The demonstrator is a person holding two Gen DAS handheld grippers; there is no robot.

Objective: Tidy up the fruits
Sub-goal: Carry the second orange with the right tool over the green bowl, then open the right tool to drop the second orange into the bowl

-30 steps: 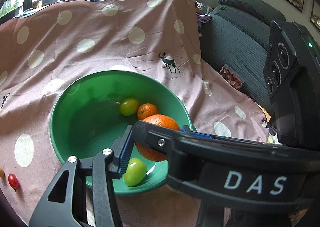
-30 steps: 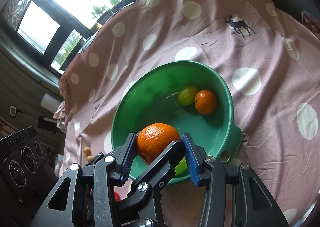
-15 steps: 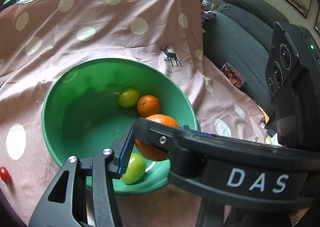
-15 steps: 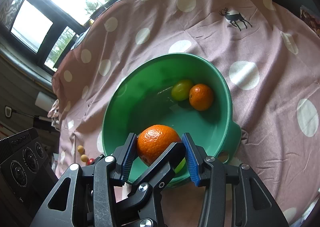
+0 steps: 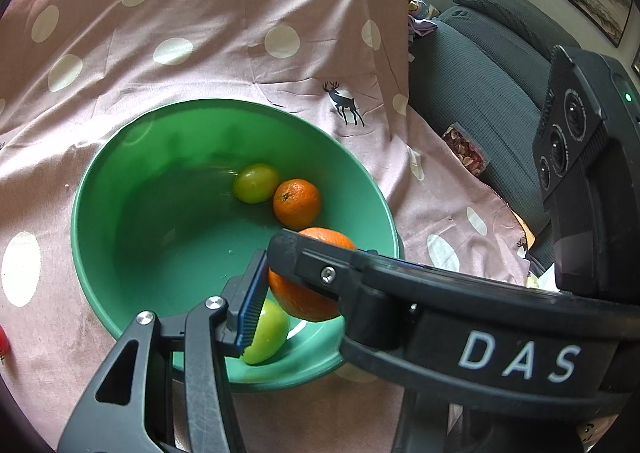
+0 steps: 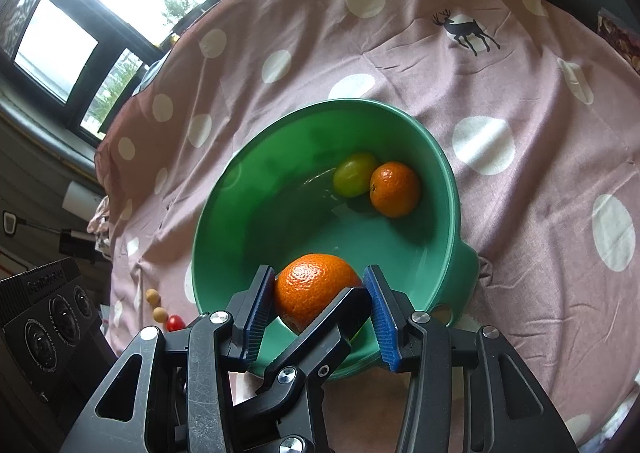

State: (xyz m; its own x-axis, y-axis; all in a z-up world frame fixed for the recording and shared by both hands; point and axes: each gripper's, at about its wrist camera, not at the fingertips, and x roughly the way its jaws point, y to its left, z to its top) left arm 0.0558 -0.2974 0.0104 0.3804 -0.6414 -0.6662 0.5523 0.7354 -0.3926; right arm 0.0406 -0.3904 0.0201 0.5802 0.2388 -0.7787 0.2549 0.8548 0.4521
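Hovering over the green bowl (image 6: 448, 189), a large orange (image 6: 312, 285) is clamped by both partly open grippers, left (image 5: 304, 285) and right (image 6: 318, 303). A small orange (image 6: 395, 189) and green fruit (image 6: 354, 174) are seen inside, touching.

both wrist views look down, close, sharing the green bowl (image 5: 100, 189).

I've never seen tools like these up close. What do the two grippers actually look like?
Both are black plastic frames with triangular cut-outs and silver screws. Each finger ends in a ribbed blue pad. The right gripper and left gripper look alike. White letters "DAS" mark one body, and each carries a black box with round lenses and a green light.
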